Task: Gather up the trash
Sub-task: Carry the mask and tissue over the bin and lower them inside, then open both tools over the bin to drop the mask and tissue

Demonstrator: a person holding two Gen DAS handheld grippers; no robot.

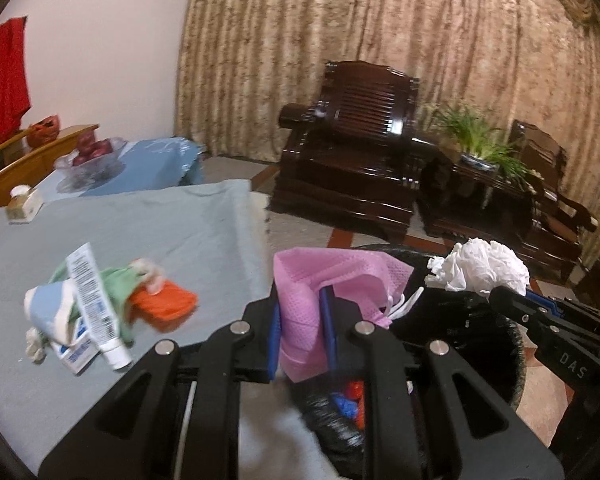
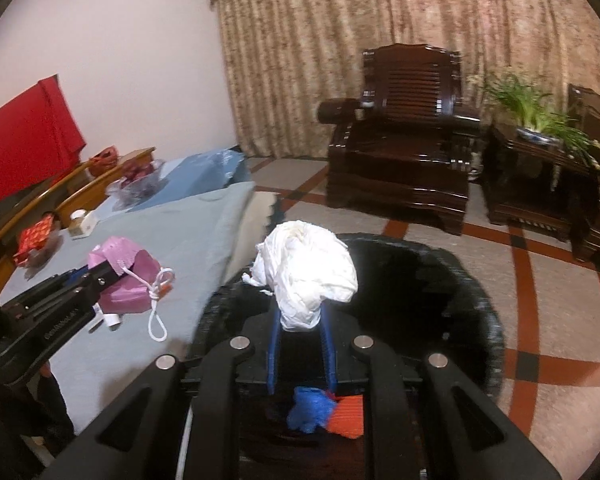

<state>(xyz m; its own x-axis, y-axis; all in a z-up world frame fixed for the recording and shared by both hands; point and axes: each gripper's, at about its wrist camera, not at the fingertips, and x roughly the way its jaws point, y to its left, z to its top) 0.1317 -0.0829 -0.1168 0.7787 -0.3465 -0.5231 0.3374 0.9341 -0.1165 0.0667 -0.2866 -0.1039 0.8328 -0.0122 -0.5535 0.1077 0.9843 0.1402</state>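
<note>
Left gripper [image 1: 302, 332] clamped on a pink face mask [image 1: 320, 300], white ear loops dangling, held at the table edge just left of the black trash bin [image 2: 472, 292]. Right gripper [image 2: 300, 344] clamped on a crumpled white tissue wad [image 2: 308, 268], held over the bin mouth. Bin interior: blue glove [image 2: 308, 408] and orange scrap [image 2: 348, 416] at the bottom. Left on the grey-blue tablecloth [image 1: 172, 232]: toothpaste tube [image 1: 94, 304], green cloth [image 1: 116, 280], orange sponge [image 1: 164, 300] in a pile. Farther back: glass bowl of red fruit [image 1: 92, 160]. Far right: dark wooden armchair [image 1: 352, 148], potted plant [image 1: 476, 140], beige curtain [image 1: 380, 20].
</note>
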